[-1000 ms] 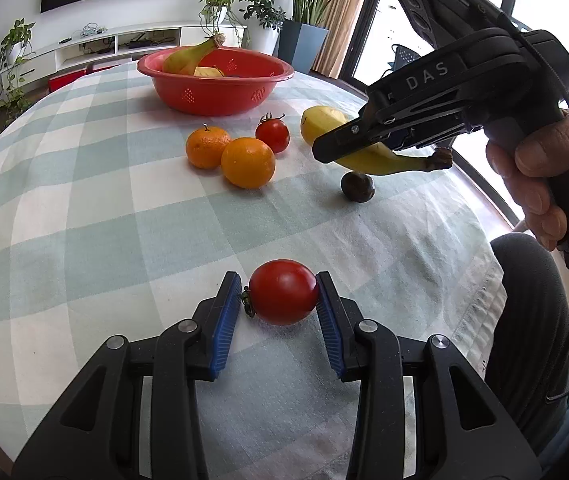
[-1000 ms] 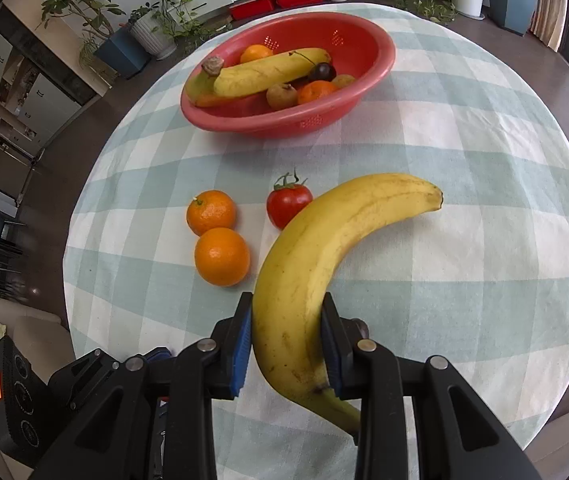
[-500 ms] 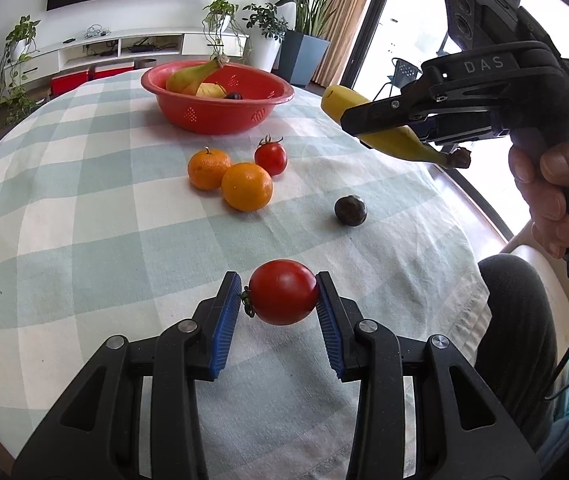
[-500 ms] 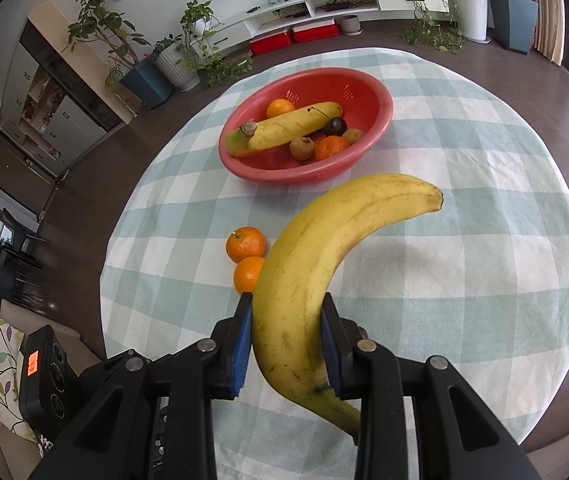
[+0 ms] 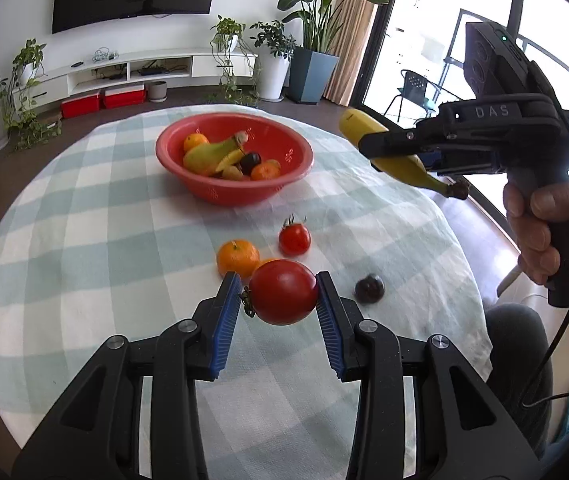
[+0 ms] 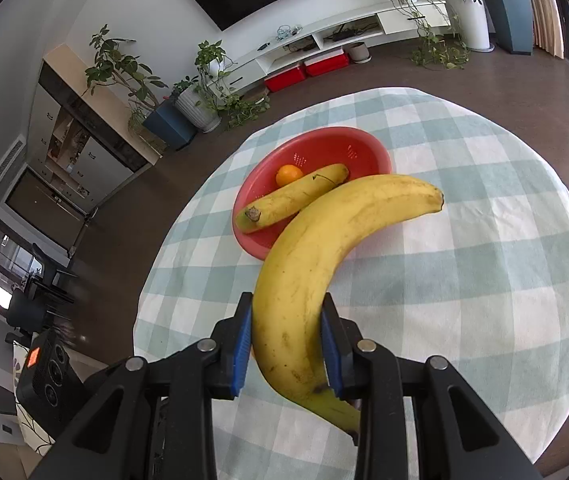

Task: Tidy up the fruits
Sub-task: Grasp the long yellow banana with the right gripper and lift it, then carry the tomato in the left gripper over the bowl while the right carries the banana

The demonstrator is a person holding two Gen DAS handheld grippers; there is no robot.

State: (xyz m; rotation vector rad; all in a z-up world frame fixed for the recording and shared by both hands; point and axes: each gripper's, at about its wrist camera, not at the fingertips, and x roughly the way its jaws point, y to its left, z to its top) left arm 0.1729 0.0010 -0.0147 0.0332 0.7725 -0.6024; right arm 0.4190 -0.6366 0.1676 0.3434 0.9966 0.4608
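My left gripper point(image 5: 280, 300) is shut on a large red tomato point(image 5: 283, 291) and holds it above the checked tablecloth. My right gripper point(image 6: 286, 332) is shut on a yellow banana point(image 6: 324, 248) and holds it high over the table; it also shows in the left wrist view point(image 5: 380, 148) at upper right, right of the red bowl. The red bowl point(image 5: 296, 148) holds a banana, oranges and dark fruit; it also shows in the right wrist view point(image 6: 376, 152). On the cloth lie an orange point(image 5: 238, 257), a small tomato point(image 5: 294, 238) and a dark round fruit point(image 5: 369, 289).
The round table's edge point(image 5: 468, 264) runs close on the right, next to the person's knee point(image 5: 516, 344). A second orange is mostly hidden behind the held tomato. Potted plants, a TV shelf and windows stand beyond the table.
Both grippers have risen with their fruit. The tomato has left the cloth and the banana has gone higher and toward the bowl. The bowl's inside now shows.
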